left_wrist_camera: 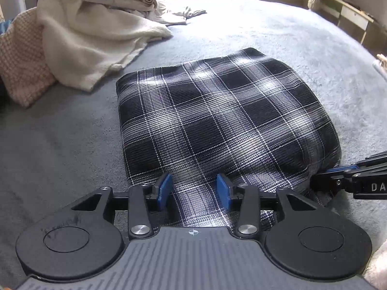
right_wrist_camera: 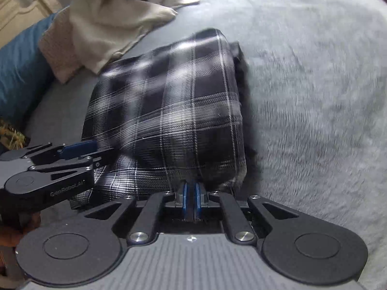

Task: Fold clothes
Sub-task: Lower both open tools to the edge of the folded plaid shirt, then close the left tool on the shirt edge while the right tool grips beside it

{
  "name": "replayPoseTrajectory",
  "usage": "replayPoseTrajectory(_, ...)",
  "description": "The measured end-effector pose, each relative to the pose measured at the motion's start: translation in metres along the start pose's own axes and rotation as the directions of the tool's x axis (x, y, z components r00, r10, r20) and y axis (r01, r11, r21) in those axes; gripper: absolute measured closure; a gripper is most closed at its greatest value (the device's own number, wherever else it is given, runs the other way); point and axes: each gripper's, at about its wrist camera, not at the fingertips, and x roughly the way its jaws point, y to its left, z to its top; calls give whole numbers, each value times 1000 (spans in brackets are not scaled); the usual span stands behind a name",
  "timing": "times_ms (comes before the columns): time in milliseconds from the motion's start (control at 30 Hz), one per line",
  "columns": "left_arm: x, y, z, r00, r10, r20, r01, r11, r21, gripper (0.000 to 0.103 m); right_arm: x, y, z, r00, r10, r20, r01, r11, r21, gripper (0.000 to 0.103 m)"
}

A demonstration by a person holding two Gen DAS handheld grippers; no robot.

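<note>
A black-and-white plaid garment (left_wrist_camera: 217,111) lies folded into a thick rectangle on the grey bed cover (left_wrist_camera: 290,36). My left gripper (left_wrist_camera: 194,188) is open at the garment's near edge, its blue pads (left_wrist_camera: 167,188) standing either side of a strip of plaid fabric. In the right wrist view the same plaid garment (right_wrist_camera: 174,101) looks blurred. My right gripper (right_wrist_camera: 191,195) is shut on its near right corner, with fabric bunching into the pads. The right gripper (left_wrist_camera: 338,176) reaches in from the right edge of the left view, and the left gripper (right_wrist_camera: 79,149) enters the right view from the left.
A heap of cream clothes (left_wrist_camera: 96,29) and a pink knitted piece (left_wrist_camera: 21,58) lie at the far left of the bed. A blue cushion (right_wrist_camera: 19,67) sits at the left edge. Light wooden furniture (left_wrist_camera: 350,14) stands beyond the bed's right side.
</note>
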Motion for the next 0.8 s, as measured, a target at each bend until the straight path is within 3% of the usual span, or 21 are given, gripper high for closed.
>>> replayPoseTrajectory(433,0,-5,4,998,56,-19,-56,998,24,47,-2,-10,-5,999,39,14,-39,999,33,96)
replayPoseTrajectory(567,-8,9,3,1000,16,6,-16,1000,-8,45,-6,-15,-3,997,72,18,-73,996,58,93)
replayPoseTrajectory(700,-28,42,-2,993,-17,113,29,994,-103,41,-32,-33,5,981,155,116,-166,982,95,59)
replayPoseTrajectory(767,-32,64,-2,986,-66,156,94,979,-180,35,-46,-49,9,965,188,182,-211,970,117,50)
replayPoseTrajectory(800,-28,76,-3,982,-110,155,144,963,-228,34,-50,-57,11,957,204,208,-235,962,138,39)
